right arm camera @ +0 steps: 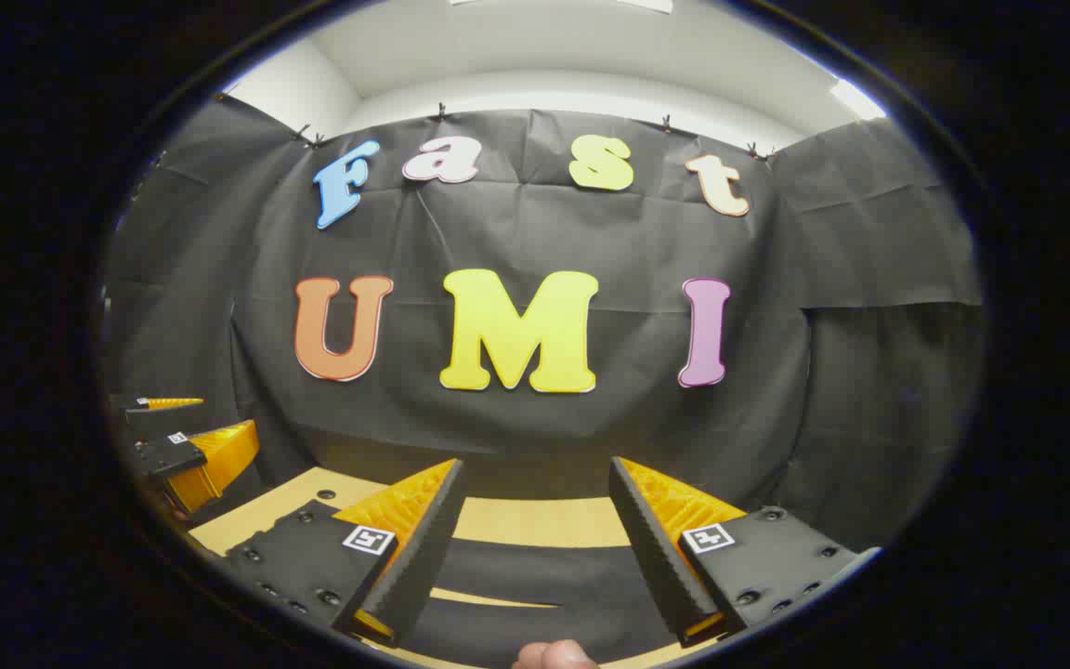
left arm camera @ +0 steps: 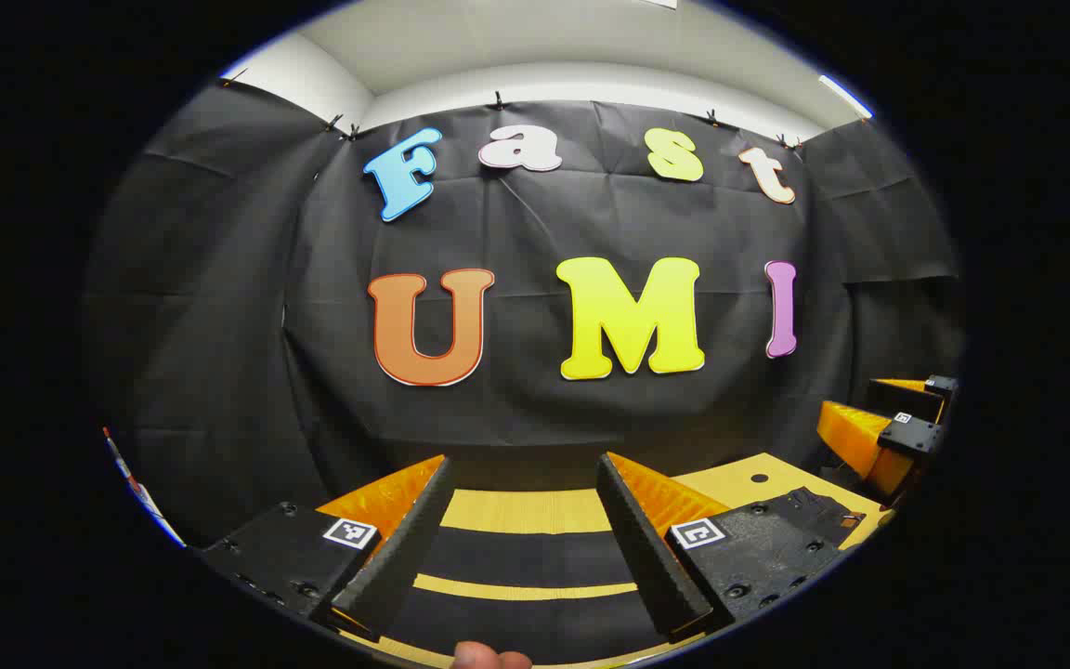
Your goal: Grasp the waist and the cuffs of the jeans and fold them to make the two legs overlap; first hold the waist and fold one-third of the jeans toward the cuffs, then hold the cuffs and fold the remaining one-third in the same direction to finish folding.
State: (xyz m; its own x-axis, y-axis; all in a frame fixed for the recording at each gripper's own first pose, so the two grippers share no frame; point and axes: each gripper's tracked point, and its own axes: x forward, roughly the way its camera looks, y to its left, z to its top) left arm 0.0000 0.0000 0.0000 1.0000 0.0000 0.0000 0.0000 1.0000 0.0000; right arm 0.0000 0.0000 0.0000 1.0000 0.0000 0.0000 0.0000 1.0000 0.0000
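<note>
Both tools are spread and hold nothing: the left tool (left arm camera: 524, 506) and the right tool (right arm camera: 535, 506) hover above the tabletop (left arm camera: 521, 509). Dark jeans (left arm camera: 804, 506) lie on the tabletop, just right of the left tool.

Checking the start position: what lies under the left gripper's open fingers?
Under the left gripper, dark jeans lie on the wooden table. The gripper bodies hide the rest of them.

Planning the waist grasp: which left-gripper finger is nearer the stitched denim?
The finger on the right of the left gripper view; the stitched denim lies just beyond it, away from the other finger.
</note>
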